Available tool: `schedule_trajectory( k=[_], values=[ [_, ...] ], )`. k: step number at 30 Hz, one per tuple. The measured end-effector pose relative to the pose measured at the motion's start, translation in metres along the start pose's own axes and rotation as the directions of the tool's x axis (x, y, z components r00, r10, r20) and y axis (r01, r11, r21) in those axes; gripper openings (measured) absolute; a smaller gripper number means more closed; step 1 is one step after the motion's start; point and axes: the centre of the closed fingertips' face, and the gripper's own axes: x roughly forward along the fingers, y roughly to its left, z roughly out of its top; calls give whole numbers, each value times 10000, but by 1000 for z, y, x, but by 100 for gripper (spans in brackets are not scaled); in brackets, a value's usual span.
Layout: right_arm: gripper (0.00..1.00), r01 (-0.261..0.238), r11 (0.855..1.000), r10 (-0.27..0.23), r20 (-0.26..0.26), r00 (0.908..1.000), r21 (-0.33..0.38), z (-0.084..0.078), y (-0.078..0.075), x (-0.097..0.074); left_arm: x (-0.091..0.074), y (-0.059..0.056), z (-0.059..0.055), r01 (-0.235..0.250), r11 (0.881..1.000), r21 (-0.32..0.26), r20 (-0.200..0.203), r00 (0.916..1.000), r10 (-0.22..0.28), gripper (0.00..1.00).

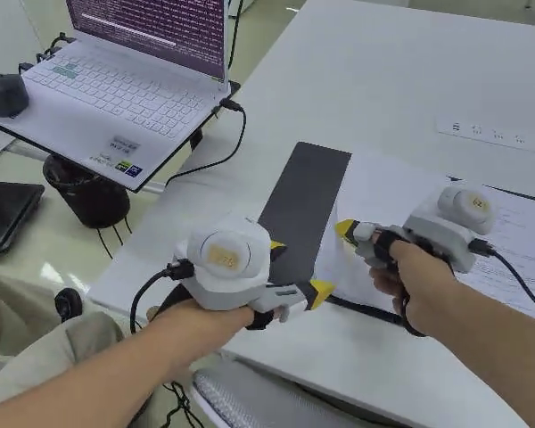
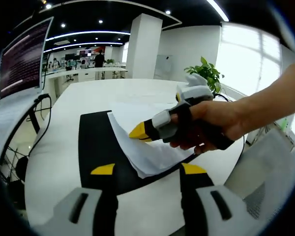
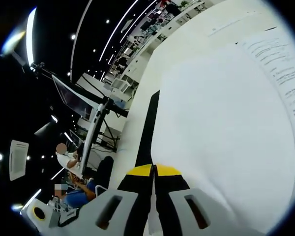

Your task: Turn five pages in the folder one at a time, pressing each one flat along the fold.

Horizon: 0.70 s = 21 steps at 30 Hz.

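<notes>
Clearly, page (image 3: 226, 123) pinched between right fingers (image 3: 139, 171).

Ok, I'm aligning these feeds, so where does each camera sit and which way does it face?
Head view: headset, looking down at folder; left gripper, right gripper, forearms show.
Left gripper view: on left gripper, over open fingers, facing across folder at right gripper and its hand.
Right gripper view: on right gripper, along shut fingers, over page.
Shared: folder, page.

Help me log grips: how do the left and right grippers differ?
The left gripper has open jaws; the right gripper is shut on the edge of the page. The left gripper holds nothing over the black cover; the right gripper holds the page lifted. Both have yellow tips.
</notes>
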Motion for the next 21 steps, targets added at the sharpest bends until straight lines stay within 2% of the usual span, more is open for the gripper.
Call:
schedule_trajectory(
  k=[4,6,8,12,17,19,21],
  values=[
    [1,-52,10000,53,76,10000,-49,-1,-3,1,4,0,0,70,10000,-6,-88,9999,-70,50],
    [2,-280,9995,279,71,9996,136,-3,0,0,7,-2,1,155,9999,25,-169,9997,-154,50],
    [0,-479,9987,482,-187,9987,151,-9,3,-1,11,-5,1,306,9995,101,-243,9992,-304,49],
    [0,-668,9976,670,-142,9977,174,-13,4,-8,25,-16,-1,697,9970,346,-526,9963,-679,49],
    [0,-681,9976,676,408,9969,106,-6,-3,-29,48,-28,-1,1023,9933,532,-718,9926,-984,48],
    [0,-761,9970,752,662,9950,124,0,-6,-39,57,-28,-3,975,9938,529,-808,9924,-930,46],
    [0,-588,9982,599,975,9934,-144,6,-13,-47,67,-26,-5,816,9958,404,-841,9934,-780,45]
  ],
)
